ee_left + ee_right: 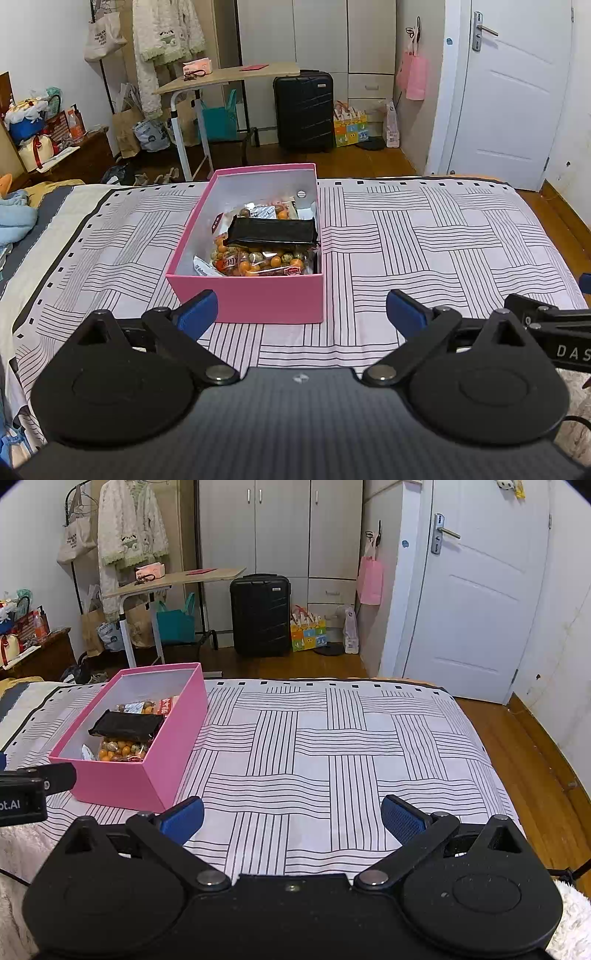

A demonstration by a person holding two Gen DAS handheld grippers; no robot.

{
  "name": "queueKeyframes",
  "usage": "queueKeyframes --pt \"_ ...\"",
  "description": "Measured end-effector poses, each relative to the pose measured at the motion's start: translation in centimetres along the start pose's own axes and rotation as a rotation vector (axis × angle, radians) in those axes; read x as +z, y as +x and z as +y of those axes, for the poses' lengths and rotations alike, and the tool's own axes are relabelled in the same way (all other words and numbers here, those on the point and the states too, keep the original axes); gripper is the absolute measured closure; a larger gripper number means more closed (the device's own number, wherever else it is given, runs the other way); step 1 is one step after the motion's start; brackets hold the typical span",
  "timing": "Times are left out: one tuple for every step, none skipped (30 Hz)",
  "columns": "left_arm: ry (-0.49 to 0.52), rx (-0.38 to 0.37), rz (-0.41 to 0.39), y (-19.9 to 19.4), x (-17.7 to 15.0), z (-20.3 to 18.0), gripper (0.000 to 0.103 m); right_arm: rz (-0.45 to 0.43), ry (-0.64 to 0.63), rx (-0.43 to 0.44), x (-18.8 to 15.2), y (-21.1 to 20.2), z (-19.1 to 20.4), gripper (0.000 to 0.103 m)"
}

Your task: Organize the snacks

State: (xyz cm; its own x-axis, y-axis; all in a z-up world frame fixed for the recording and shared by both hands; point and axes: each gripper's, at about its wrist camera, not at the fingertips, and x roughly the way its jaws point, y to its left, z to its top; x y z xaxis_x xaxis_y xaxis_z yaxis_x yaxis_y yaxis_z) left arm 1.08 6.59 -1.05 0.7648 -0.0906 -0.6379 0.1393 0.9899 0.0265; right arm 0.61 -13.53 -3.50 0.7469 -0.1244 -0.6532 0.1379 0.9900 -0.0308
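A pink box stands on the bed and holds snack packets: a black packet lies across clear bags of orange and brown nuts. My left gripper is open and empty, just in front of the box's near wall. In the right wrist view the pink box sits at the left with the black packet on top. My right gripper is open and empty over bare bedspread, to the right of the box.
The bed has a white bedspread with black line patterns. Beyond the bed's far edge are a wooden floor, a black suitcase, a rolling desk and a white door. Blue bedding lies at the left.
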Motion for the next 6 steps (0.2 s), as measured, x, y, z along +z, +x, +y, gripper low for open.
queueKeyframes --pt "-0.001 0.001 0.001 0.01 0.0 0.0 0.004 0.0 0.001 0.0 -0.03 0.01 0.01 0.0" --pt "-0.001 0.0 0.001 0.01 -0.01 0.0 0.004 0.001 0.001 0.0 -0.06 0.01 0.04 0.0" --pt "-0.002 0.0 0.001 0.01 -0.02 0.0 0.004 0.001 0.0 0.0 -0.02 0.01 0.0 0.0" --pt "-0.002 0.0 0.0 0.0 -0.02 -0.02 0.004 0.002 -0.001 0.0 -0.06 0.02 -0.02 0.0" --pt "-0.001 0.0 0.0 0.0 -0.01 -0.02 0.004 0.002 -0.002 -0.001 -0.07 0.03 0.01 0.0" --pt "-0.001 0.002 0.0 -0.01 -0.03 0.0 0.004 0.002 -0.002 -0.002 -0.08 0.01 0.01 0.0"
